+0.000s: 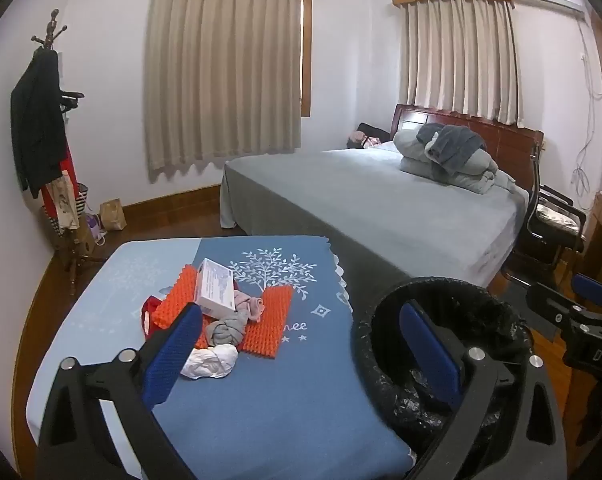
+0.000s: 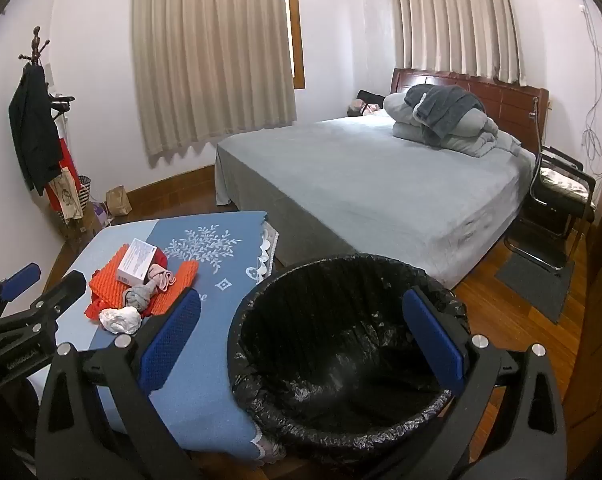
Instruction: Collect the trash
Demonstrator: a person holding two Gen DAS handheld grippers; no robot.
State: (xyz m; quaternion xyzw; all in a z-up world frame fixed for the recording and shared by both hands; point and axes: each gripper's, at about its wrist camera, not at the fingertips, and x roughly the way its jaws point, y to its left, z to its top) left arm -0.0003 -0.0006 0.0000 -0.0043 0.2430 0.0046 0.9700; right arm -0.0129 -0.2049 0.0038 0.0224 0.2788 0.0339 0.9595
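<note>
Left wrist view: left tool (image 1: 301, 344) wide, empty; right tool (image 2: 301, 336) likewise. Crumpled white paper wad (image 1: 209, 361) on blue-clothed worktop (image 1: 269, 400), just beyond left finger. Probably light, soft, crushable; pinch across middle. Black-lined round bin (image 2: 341, 360) beside worktop.

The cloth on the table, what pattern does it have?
The tablecloth is blue, with a white tree design, clearest in the left wrist view.

— What can't you confirm?
— My left finger (image 1: 173, 354) covers part of the orange mat (image 1: 269, 328). The box (image 1: 217, 290) print is too small to read.
— And the bin (image 2: 341, 344)?
— Its base is cut off.
</note>
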